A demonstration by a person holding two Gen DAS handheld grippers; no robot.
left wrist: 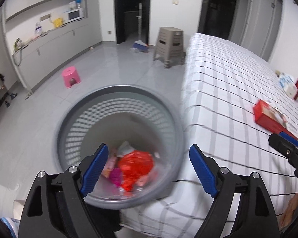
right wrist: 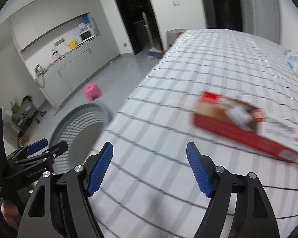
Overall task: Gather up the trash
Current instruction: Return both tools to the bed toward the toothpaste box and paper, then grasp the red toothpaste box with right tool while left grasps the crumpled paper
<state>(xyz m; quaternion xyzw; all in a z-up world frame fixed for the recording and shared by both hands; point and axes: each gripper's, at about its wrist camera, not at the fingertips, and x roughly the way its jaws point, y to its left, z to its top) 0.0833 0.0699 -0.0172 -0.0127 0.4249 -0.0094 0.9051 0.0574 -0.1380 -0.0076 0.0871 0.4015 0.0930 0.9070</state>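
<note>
Your left gripper (left wrist: 149,170) hangs over the grey waste bin (left wrist: 120,97), its blue fingers (left wrist: 94,169) spread wide with nothing between them; below, on the bin floor, lie a crumpled red plastic wrapper (left wrist: 136,165) and some pink scraps (left wrist: 115,174), already collected. Your right gripper (right wrist: 150,170) is likewise released and empty, held above the checked bedsheet (right wrist: 208,59). The next piece of trash is judged to be the red carton (right wrist: 246,127), lying flat on the bed ahead and to the right of the right fingers, well apart from them and from the bin, which stands on the floor just beside the bed edge. The carton appears long, flat and torn open on its top face, so it is probably light and nearly empty, stiff along its length but easily crushed across the opened panel. Take hold across its narrow width near the closed red end, where the walls are intact, rather than over the torn flap, which could fold or spill whatever remains inside. The soft mattress may give under pressure, so approach from the side edges. A white-and-blue packet (right wrist: 295,59) lies farther up the bed, its contents unclear.
</note>
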